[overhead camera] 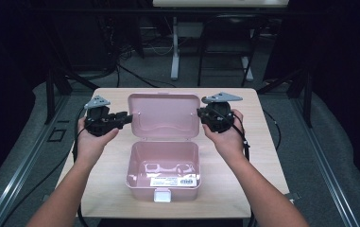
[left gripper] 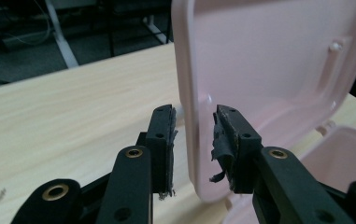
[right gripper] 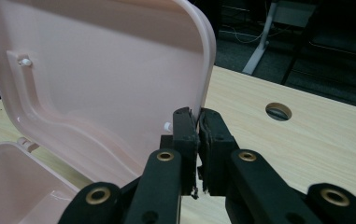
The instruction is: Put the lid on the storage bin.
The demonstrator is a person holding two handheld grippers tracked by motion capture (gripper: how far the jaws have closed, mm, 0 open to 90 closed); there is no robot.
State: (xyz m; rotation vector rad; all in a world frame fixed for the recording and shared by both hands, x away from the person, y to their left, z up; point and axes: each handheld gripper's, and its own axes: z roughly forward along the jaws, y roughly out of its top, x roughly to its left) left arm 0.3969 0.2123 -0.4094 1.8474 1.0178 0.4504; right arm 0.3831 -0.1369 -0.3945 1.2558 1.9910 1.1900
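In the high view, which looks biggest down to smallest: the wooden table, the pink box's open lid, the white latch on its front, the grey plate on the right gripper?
1. table
2. lid
3. grey plate
4. white latch, though close to the plate in size

a light wooden tabletop [overhead camera: 121, 99] stands on grey carpet floor [overhead camera: 319, 142] in a dim room. beyond the tabletop, a white desk leg [overhead camera: 175, 47] rises among dark frame legs [overhead camera: 251, 56], with black cables [overhead camera: 135, 75] lying on the floor near it. a round hole [right gripper: 278, 111] is cut in the tabletop.
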